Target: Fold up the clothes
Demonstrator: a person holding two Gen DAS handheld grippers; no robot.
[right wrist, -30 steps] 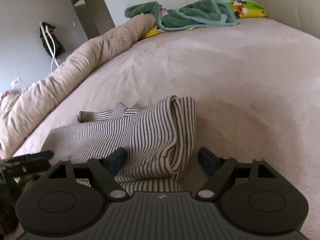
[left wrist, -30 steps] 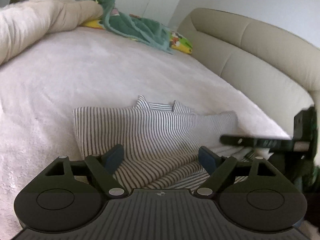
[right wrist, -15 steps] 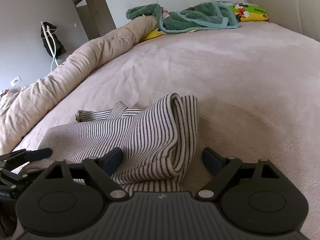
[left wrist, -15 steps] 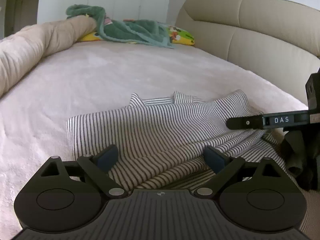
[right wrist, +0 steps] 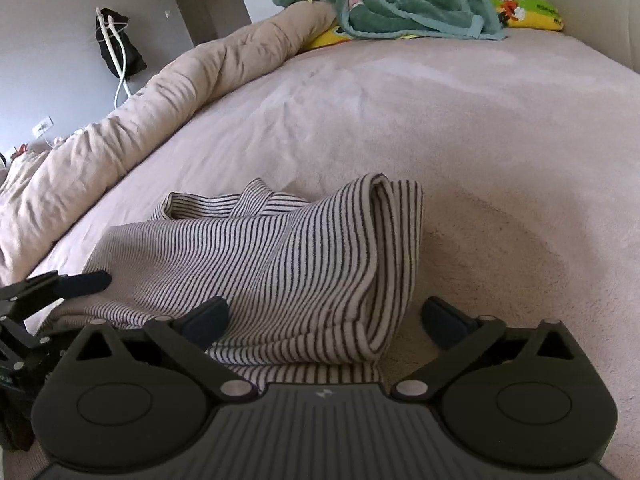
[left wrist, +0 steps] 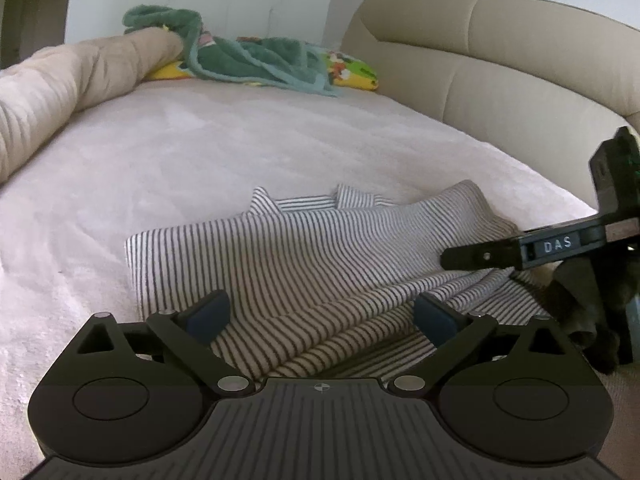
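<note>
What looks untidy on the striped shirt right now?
The black-and-white striped shirt isn't flat: its right edge stands up in a puffy rolled fold, and diagonal creases bunch along the near hem.

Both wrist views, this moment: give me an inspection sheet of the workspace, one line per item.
Surface: bed with a pinkish plush cover, padded headboard behind.
Job's things: striped shirt, partly folded, collar at the far side, a thick fold along one edge.
Clutter: green blanket over a yellow cartoon pillow; rolled beige duvet along the bed's side.
Grippers: left gripper and right gripper both open, jaws just widened, shirt between them but not pinched.
Cables: white cable by a dark bag on the wall.
Surroundings: grey wall, wall socket.
</note>
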